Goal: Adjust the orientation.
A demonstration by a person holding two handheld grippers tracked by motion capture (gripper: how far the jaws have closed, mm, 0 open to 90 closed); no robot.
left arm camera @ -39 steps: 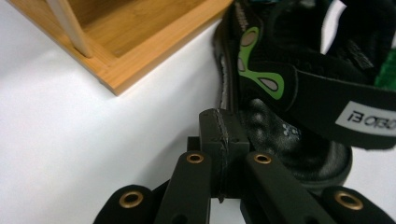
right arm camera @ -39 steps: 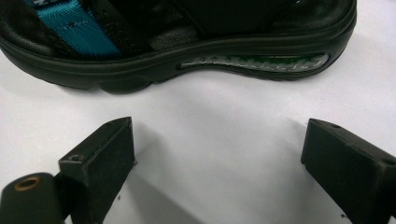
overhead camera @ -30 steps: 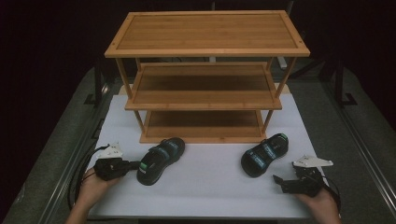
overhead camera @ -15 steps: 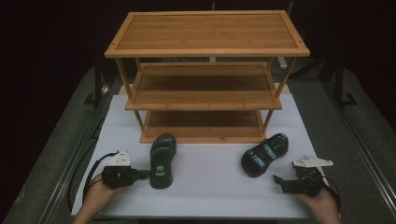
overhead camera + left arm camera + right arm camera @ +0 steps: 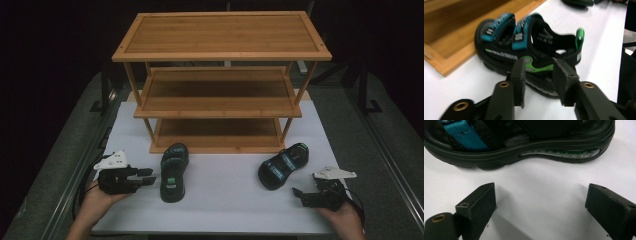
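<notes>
Two tongs lay nearest the person, one in each hand, low over the white mat [image 5: 220, 200] on the table [image 5: 60, 165]. Left tongs [image 5: 146, 179] pointed at the side of the left sandal [image 5: 173, 171]; their jaws had just been opening and stood partly apart. In the left gripper view the tongs [image 5: 539, 77] sat just in front of the sandal's heel, the jaws spread with the sole's edge behind the gap, and the pads did not press on it. Right tongs [image 5: 297, 196] hung near the right sandal [image 5: 282, 165], just short of it; in the right gripper view those tongs [image 5: 541, 202] were wide apart with bare mat between them and the sandal's sole [image 5: 519, 152] lying just beyond. Both sandals, black with blue straps and green marks, rested flat on the mat, well apart from each other. Behind them stood a wooden shoe rack [image 5: 220, 85] with three shelves, the left sandal's toe close to its lowest shelf [image 5: 217, 134].
</notes>
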